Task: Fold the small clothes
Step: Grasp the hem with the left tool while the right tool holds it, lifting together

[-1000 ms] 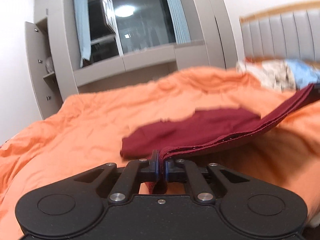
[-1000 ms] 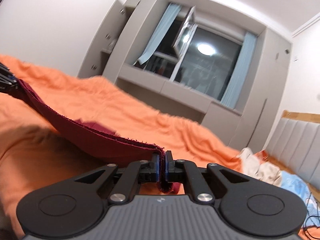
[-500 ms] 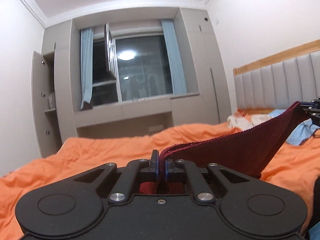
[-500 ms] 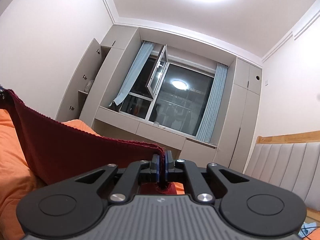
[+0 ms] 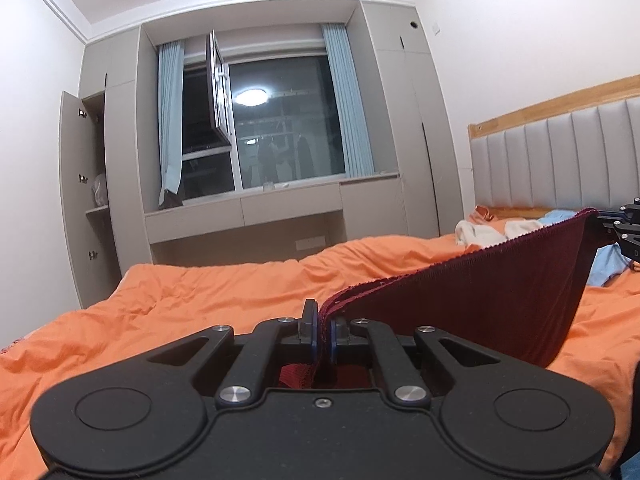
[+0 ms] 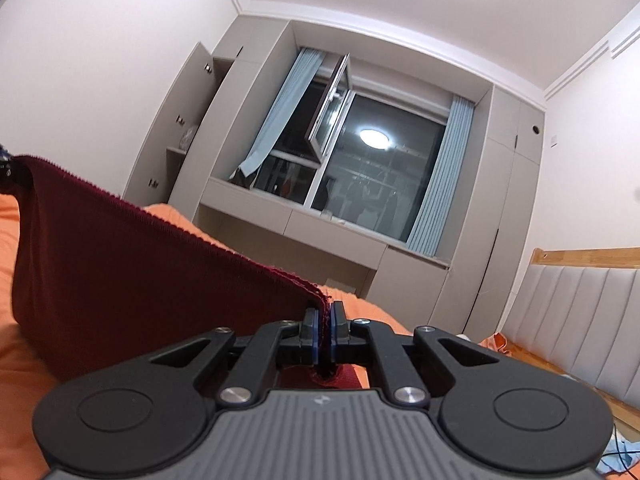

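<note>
Maroon garment (image 5: pixel 472 304) suspended between two grippers, above the orange bed cover (image 5: pixel 224 292).

The left gripper (image 5: pixel 321 326) and right gripper (image 6: pixel 325 328) each had jaws clamped on one end of its ribbed edge.

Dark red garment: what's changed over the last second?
The dark red garment has come up off the orange duvet: it lay partly spread there, now it hangs stretched between the left gripper and right gripper, both raised. Unchanged: both stay clamped on its top edge.
</note>
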{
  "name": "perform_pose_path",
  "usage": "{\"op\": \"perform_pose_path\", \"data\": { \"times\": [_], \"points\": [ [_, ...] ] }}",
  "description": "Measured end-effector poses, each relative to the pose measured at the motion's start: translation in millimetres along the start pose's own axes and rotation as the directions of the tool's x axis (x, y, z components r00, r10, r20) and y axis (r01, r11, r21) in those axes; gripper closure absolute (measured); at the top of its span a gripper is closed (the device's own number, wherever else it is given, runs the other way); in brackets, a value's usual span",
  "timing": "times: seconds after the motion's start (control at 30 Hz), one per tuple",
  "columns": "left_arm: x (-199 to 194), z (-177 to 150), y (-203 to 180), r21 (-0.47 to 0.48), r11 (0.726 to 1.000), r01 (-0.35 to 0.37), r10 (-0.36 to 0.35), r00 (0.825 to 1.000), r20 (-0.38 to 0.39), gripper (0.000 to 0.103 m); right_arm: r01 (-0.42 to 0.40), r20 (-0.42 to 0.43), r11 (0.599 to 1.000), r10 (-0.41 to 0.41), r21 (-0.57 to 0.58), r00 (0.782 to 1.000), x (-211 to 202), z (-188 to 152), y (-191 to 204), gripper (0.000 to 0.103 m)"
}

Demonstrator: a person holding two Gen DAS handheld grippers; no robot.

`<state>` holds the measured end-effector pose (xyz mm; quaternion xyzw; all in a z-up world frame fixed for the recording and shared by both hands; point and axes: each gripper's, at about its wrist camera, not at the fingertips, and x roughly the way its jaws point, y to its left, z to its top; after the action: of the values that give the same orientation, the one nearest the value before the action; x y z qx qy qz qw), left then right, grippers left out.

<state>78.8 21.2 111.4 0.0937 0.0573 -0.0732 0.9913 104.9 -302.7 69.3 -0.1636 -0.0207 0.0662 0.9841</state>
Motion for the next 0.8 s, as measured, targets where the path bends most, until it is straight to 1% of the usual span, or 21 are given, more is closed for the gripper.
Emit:
{"op": "perform_pose_path", "data": {
  "times": [0.27, 0.5, 0.6, 0.7, 0.8],
  "points": [
    [64.6, -7.2, 9.9, 0.007, 1.0, -0.015, 0.016, 0.999, -0.045, 0.097, -0.039, -0.053, 0.999, 0.039, -0.005, 0.998, 87.1, -17.5, 1.6, 0.097],
    [138.3, -17.7, 21.9, 0.008, 1.0, -0.029, 0.029, 0.994, -0.102, 0.097, -0.082, -0.114, 0.996, 0.078, -0.029, 0.99, 166.4, -40.6, 7.3, 0.097],
    [172.6, -24.6, 28.6, 0.002, 0.999, -0.032, 0.032, 0.99, -0.139, 0.097, -0.104, -0.151, 0.993, 0.096, -0.047, 0.984, 200.4, -51.6, 12.9, 0.097],
    [212.4, -34.9, 36.4, -0.007, 1.0, -0.027, 0.025, 0.977, -0.21, 0.097, -0.131, -0.189, 0.989, 0.117, -0.066, 0.975, 229.2, -64.7, 20.7, 0.097],
    [249.3, -50.5, 43.7, -0.028, 0.999, -0.033, 0.023, 0.954, -0.298, 0.097, -0.158, -0.232, 0.983, 0.133, -0.094, 0.964, 253.3, -82.1, 32.7, 0.097]
  ]
}}
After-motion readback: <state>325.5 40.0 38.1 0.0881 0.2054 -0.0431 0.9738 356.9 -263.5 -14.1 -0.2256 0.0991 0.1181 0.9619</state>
